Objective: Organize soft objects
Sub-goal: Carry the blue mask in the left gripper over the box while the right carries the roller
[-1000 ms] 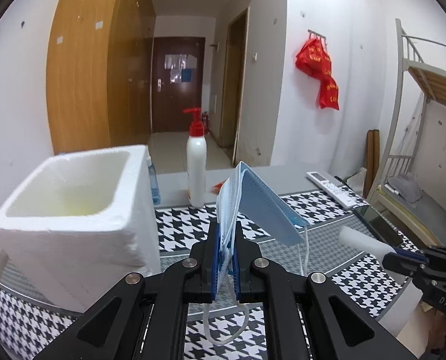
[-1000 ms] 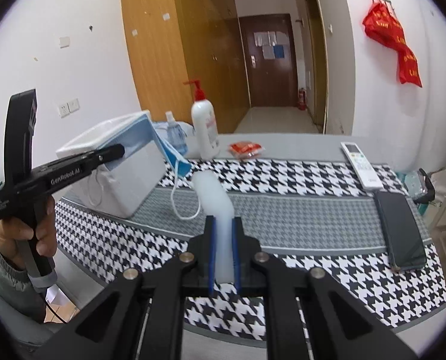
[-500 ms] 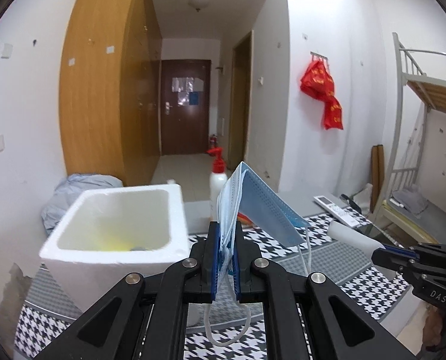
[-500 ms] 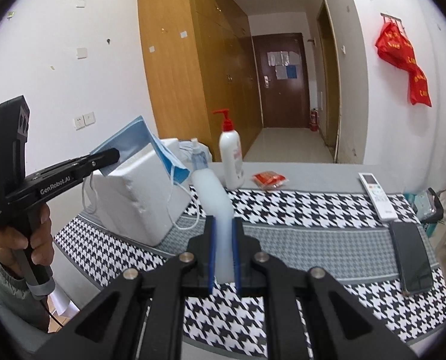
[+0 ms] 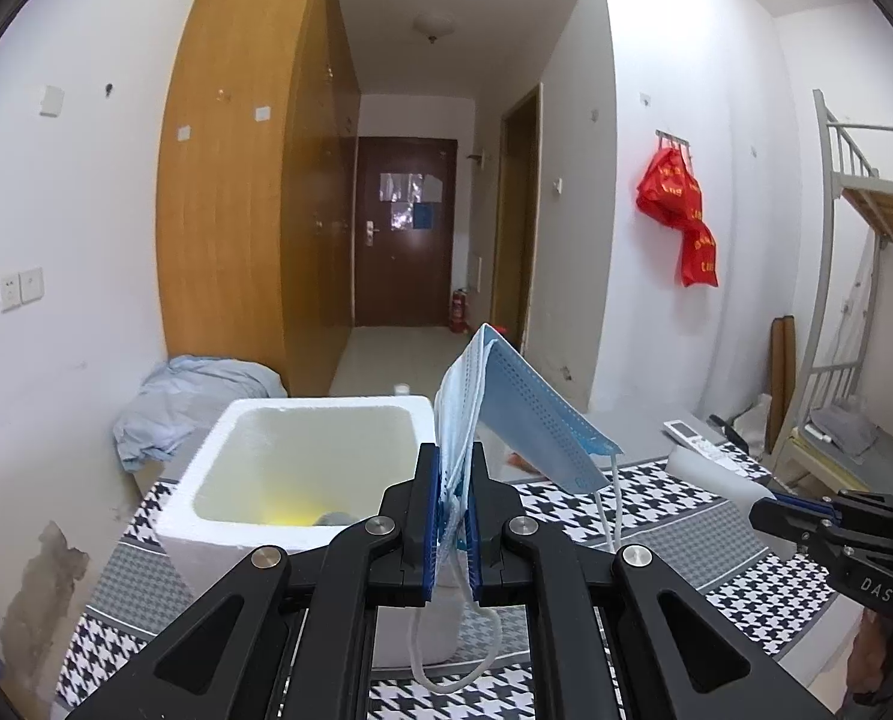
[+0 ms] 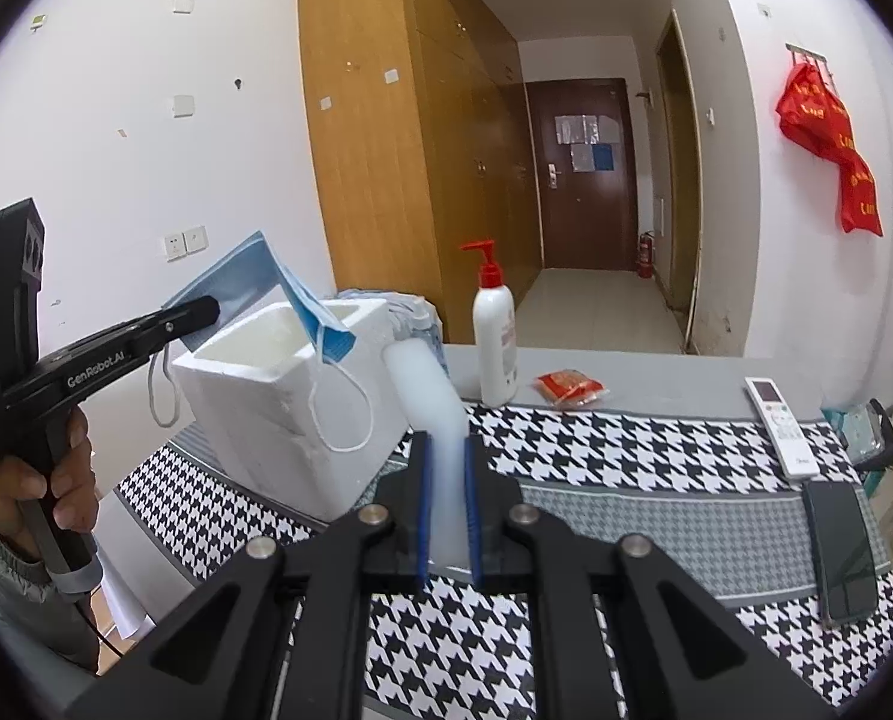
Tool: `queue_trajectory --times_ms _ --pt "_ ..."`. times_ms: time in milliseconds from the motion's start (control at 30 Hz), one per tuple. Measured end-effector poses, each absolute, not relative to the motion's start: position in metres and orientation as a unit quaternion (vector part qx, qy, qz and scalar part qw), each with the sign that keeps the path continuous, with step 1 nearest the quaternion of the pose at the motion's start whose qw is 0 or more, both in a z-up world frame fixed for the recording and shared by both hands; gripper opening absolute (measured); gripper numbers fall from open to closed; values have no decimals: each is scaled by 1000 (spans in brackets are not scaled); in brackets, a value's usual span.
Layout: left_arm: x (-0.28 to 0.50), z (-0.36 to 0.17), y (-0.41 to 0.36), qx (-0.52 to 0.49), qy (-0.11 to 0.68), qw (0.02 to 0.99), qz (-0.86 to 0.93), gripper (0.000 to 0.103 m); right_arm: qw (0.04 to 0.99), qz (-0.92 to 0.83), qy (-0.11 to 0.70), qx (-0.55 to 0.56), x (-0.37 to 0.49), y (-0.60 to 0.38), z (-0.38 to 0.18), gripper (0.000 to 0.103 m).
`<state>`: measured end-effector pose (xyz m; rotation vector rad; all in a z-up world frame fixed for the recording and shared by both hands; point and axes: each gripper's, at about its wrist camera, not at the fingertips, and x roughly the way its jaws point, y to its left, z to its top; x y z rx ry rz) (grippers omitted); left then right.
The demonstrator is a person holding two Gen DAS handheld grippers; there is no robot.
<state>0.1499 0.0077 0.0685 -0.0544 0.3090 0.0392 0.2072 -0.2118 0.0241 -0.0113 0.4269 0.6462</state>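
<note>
your left gripper (image 5: 454, 513) has its jaws pinching a pale blue pleated face mask (image 5: 524, 414) right in the lower centre of the left wrist view, the mask folding over to the right and its white ear loops dangling below the jaws. just behind it, centre left, sits the open white foam box (image 5: 302, 462), standing on the black-and-white houndstooth cloth on the counter (image 5: 674, 516); something yellow and something grey show at the bottom of the box, too dim to tell what. at the right edge of that view your right gripper (image 5: 761, 510) pokes in with a white cylinder tip just above it.

over in the right wrist view, your right gripper (image 6: 446, 516) has its jaws clamped on a white translucent soft foam cylinder (image 6: 431, 402), which rises from the lower centre and leans up and left. at the left of the frame your hand (image 6: 44, 474) grips the black handle of the left gripper (image 6: 209, 309), and the face mask (image 6: 272, 294) hangs in the air over the near rim of the foam box (image 6: 284, 414), one loop draped down its front wall. a white pump bottle with a red head (image 6: 494, 342) stands upright at centre, a small red packet (image 6: 569, 389) beside it to the right, then a white remote control (image 6: 779, 426) and a black phone (image 6: 842, 552) lying flat toward the lower right of the cloth (image 6: 596, 462).
</note>
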Motion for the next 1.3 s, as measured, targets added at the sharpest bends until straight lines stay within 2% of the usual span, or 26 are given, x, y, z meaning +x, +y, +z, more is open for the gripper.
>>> queue_trajectory --times_ms 567,1000,1300 --pt "141 79 53 -42 142 985 90 8 908 370 197 -22 216 -170 29 12" --pt "185 81 81 -40 180 977 111 8 903 380 197 -31 216 -154 28 12" --pt "225 62 92 -48 232 965 110 8 905 373 204 -33 223 -153 24 13"
